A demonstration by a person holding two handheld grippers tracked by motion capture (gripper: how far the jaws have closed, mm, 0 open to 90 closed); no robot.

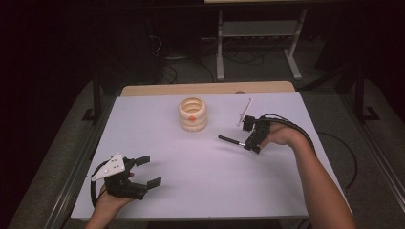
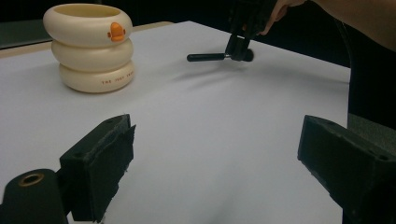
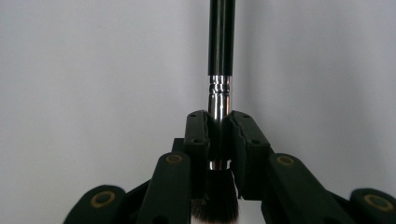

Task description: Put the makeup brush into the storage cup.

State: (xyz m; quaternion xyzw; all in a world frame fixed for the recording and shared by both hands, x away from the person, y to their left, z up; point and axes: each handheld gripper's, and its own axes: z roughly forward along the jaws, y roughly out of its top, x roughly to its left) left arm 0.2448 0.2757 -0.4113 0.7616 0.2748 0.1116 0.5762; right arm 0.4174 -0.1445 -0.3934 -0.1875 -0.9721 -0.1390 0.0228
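- Right tool (image 1: 251,141) clenched on a makeup brush (image 3: 219,93) at its metal ferrule; bristles sit behind the jaws, black handle (image 1: 231,140) points level toward the desk's left edge, just above mid-desk.
- Cream ringed holder (image 1: 193,114) stands upright near the far edge, beyond and left of the handle tip; likely destination, path bare.
- Left tool (image 1: 143,171) released, jaws wide, near-left corner, well apart.
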